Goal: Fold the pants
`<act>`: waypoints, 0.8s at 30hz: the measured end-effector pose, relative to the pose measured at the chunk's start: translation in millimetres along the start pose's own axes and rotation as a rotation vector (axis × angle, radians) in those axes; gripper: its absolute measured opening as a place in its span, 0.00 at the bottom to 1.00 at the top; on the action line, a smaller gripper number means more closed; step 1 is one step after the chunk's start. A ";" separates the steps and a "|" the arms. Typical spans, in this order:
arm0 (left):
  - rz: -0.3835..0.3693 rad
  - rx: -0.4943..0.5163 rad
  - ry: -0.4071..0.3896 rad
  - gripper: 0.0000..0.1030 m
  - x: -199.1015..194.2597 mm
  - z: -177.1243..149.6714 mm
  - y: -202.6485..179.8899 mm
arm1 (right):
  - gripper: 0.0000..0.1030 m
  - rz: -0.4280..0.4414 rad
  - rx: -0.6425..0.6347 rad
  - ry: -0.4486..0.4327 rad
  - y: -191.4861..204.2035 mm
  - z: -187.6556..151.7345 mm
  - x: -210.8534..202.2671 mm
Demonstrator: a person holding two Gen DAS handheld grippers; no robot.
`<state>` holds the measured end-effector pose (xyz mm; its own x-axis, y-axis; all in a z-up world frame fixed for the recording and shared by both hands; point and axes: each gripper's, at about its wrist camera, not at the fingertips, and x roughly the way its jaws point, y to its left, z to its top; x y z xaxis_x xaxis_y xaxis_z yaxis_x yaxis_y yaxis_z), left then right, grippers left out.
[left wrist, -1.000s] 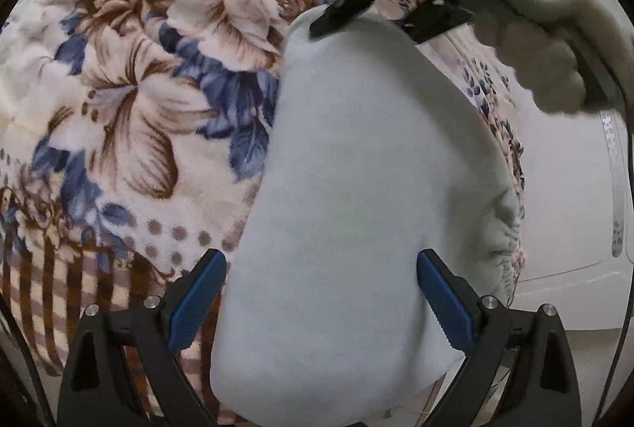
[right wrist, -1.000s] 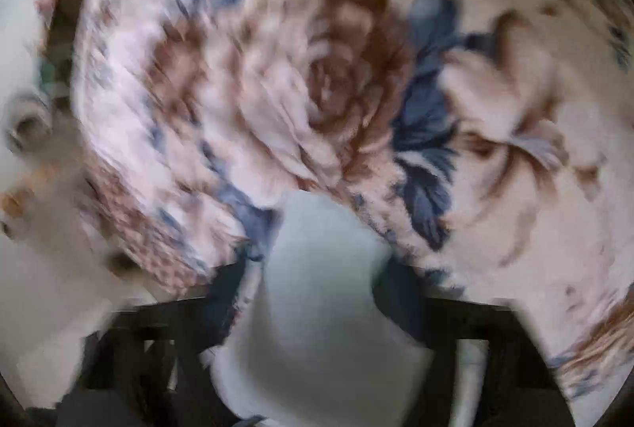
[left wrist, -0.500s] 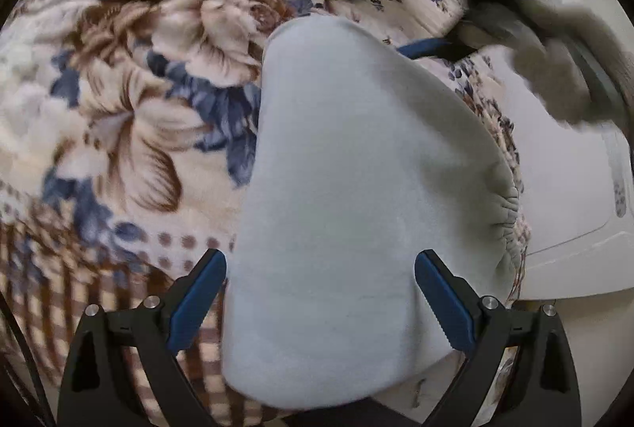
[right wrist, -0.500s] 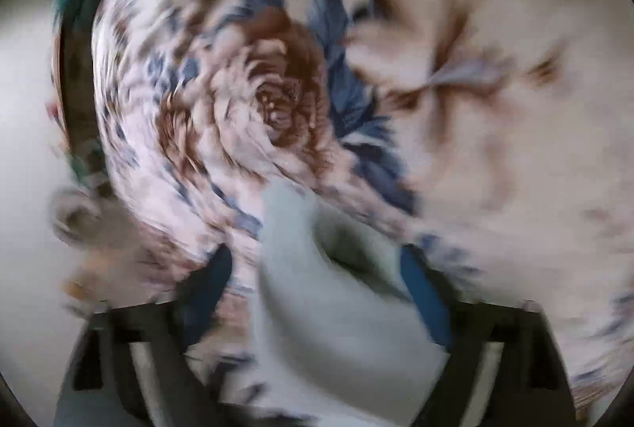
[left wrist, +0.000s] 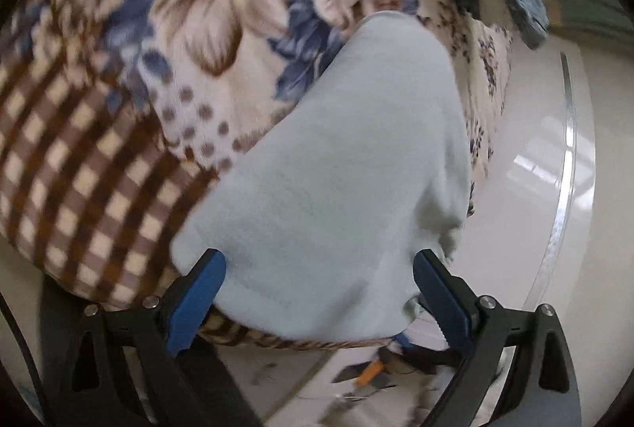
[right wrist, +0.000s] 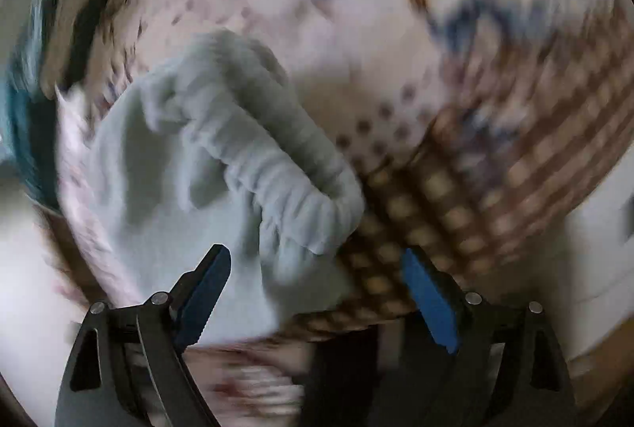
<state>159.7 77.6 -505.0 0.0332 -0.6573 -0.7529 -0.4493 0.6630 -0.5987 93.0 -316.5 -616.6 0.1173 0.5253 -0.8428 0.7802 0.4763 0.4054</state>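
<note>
Both grippers, left gripper (left wrist: 319,286) and right gripper (right wrist: 317,288), spread wide over pale blue pants (left wrist: 337,169); the right jaws narrowing, nothing pinched; the unheld fold may slump off the blanket (left wrist: 99,169) edge

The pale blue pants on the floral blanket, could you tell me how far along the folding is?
Done: the pale blue pants already lie doubled into a narrow stack on the floral blanket. In hand: nothing is gripped; the left gripper stands open over the near end, and the right gripper is closing near the gathered waistband, pads clear. Left: probably one more fold across and smoothing.
</note>
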 end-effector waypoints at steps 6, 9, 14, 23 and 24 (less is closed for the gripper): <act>0.021 0.067 -0.099 0.54 -3.3 2.1 -5.0 | 0.18 0.243 0.069 -0.074 -11.5 -18.1 -2.4; 0.050 0.148 -0.111 0.53 -7.6 -1.1 -11.7 | 0.18 0.279 0.059 -0.095 -20.2 -42.7 -30.0; 0.106 0.152 -0.069 0.55 5.5 0.6 -2.8 | 0.33 0.147 0.074 -0.028 -47.5 -39.9 22.3; 0.242 0.430 0.022 0.88 -33.1 -20.5 -27.4 | 0.95 0.157 -0.087 -0.090 -66.5 -23.5 -15.2; 0.240 0.470 0.022 0.88 -30.9 -16.0 -33.8 | 0.96 0.155 -0.122 -0.106 -65.9 -18.9 -20.0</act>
<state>159.6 69.8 -457.1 -0.0429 -0.4710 -0.8811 0.0075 0.8817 -0.4717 27.6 -345.1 -619.7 0.2991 0.5247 -0.7970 0.6688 0.4805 0.5673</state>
